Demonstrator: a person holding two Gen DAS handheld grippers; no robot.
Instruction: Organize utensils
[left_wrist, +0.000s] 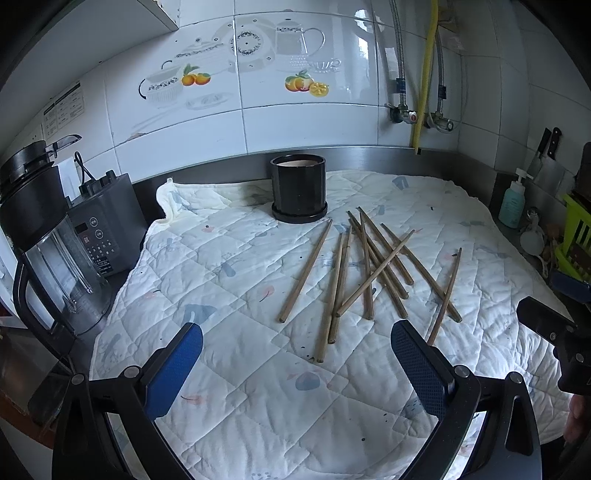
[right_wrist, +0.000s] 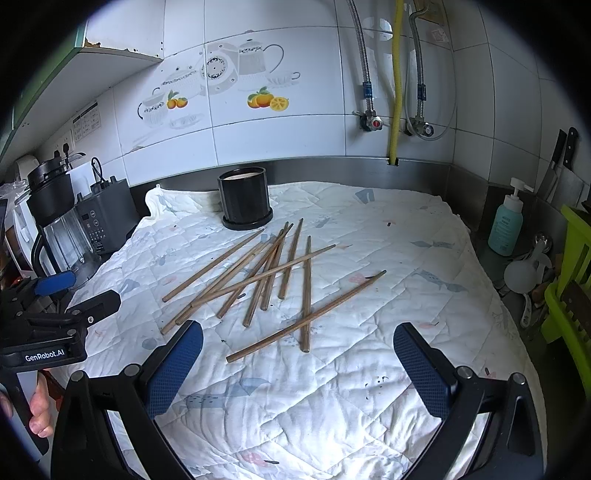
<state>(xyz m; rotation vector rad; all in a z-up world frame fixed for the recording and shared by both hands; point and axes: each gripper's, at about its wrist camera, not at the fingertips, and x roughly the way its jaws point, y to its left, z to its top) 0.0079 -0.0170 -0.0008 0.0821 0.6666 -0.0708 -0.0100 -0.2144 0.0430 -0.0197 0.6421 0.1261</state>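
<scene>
Several brown wooden chopsticks (left_wrist: 365, 266) lie scattered and crossed on a white quilted cloth (left_wrist: 240, 295); they also show in the right wrist view (right_wrist: 273, 273). A black round holder (left_wrist: 298, 187) stands upright on a saucer behind them, near the wall, also in the right wrist view (right_wrist: 245, 203). My left gripper (left_wrist: 295, 345) is open and empty, just short of the near chopstick ends. My right gripper (right_wrist: 297, 343) is open and empty, with the nearest crossed chopsticks lying between its fingers. Each gripper shows at the edge of the other's view.
A blender (left_wrist: 48, 236) and its grey base (left_wrist: 107, 225) stand at the left. A soap bottle (right_wrist: 506, 225), a green rack (right_wrist: 569, 280) and hanging knives (right_wrist: 557, 162) are at the right. Pipes and valves (right_wrist: 395, 122) run down the tiled wall.
</scene>
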